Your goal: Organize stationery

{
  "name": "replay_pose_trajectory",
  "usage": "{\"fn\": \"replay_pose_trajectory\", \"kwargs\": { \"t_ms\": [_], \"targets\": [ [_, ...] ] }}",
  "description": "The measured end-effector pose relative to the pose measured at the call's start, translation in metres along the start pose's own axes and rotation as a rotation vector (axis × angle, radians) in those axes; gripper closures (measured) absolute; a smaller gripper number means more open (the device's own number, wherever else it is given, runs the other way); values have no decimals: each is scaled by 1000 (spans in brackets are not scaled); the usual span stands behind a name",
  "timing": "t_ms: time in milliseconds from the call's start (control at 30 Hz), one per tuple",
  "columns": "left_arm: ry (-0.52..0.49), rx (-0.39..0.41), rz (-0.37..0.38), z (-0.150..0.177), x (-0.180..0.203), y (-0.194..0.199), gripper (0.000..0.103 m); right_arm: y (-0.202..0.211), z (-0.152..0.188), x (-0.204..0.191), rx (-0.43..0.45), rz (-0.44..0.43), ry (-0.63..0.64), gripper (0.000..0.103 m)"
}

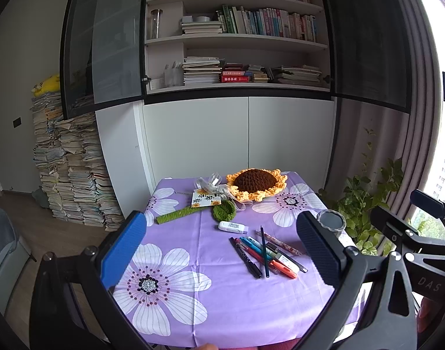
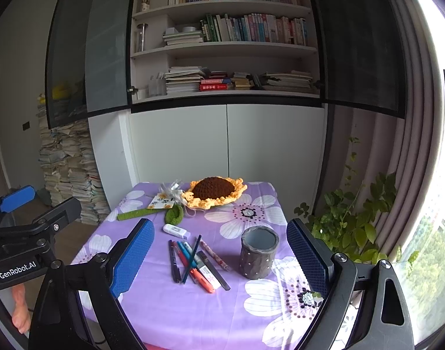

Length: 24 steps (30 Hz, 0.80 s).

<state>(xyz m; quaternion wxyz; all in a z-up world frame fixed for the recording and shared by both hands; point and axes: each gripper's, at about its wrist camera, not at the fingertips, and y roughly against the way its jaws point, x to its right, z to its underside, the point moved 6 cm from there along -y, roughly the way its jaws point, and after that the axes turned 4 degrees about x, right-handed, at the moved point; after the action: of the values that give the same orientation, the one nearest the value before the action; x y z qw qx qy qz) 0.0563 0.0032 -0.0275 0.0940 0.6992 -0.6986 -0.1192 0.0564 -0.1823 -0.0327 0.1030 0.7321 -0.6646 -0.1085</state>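
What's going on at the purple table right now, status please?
Left gripper and right gripper open, empty. Pens loose beside grey pen holder, none inside. Nothing blocking.

— What's lying on the purple flowered counter (image 2: 170, 315)?

— A loose bunch of pens (image 2: 193, 265) is lying flat, fanned out side by side: a black one on the left, then red, blue and white ones, with a dark teal pencil (image 2: 191, 259) crossing over them. A floral-patterned pen (image 2: 214, 255) is lying on the right edge of the bunch.

— Anything else?

— A white correction tape (image 2: 176, 230) is resting just beyond the pens. A grey dotted pen holder (image 2: 259, 252) is standing upright near the pens, to their right, its mouth showing empty.
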Motion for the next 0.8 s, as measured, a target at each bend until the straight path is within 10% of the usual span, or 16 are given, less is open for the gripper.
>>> {"fn": "replay_pose_trajectory", "kwargs": {
  "t_ms": [800],
  "targets": [
    [-12, -11, 4, 8, 7, -6, 1, -4, 11, 0, -14, 3, -8, 11]
  ]
}}
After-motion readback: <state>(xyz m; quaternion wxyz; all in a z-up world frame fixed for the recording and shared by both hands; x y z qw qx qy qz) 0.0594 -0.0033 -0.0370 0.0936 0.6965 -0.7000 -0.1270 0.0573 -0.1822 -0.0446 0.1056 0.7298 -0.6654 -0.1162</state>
